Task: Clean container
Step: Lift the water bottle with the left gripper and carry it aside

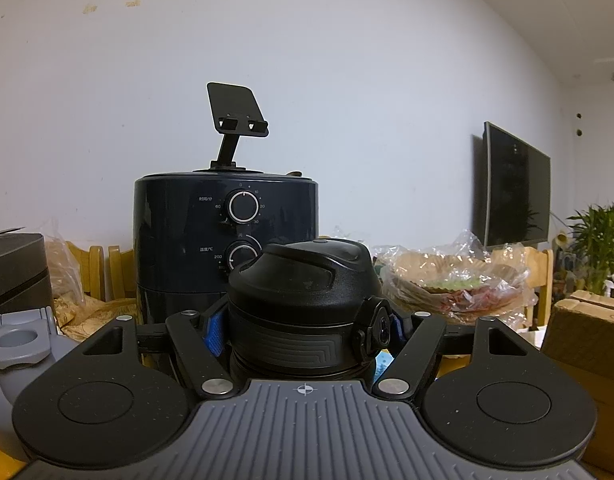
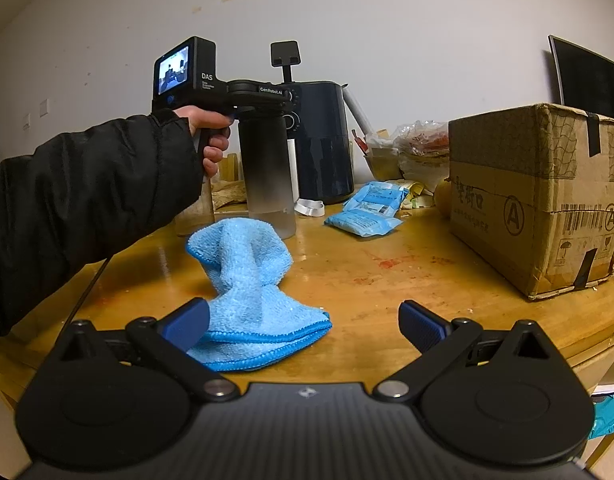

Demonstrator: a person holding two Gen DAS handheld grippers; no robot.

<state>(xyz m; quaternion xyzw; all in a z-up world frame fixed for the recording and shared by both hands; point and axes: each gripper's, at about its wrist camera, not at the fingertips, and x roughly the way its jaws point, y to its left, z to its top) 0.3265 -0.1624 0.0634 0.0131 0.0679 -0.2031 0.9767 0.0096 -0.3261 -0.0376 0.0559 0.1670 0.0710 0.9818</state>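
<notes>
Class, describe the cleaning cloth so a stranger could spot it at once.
Start at the round wooden table. Near its front edge, before the tall smoky bottle with a black lid, lies a crumpled light blue microfibre cloth. Nothing else there is soft and fluffy.

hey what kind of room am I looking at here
Most likely a lived-in home dining or living room: a cluttered wooden table holding an air fryer, a wall-mounted TV, and a potted plant in the corner.

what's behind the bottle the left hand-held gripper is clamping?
Directly behind the bottle stands a dark air fryer, a phone stand on top. The bottle's lid covers the fryer's lower front.
</notes>
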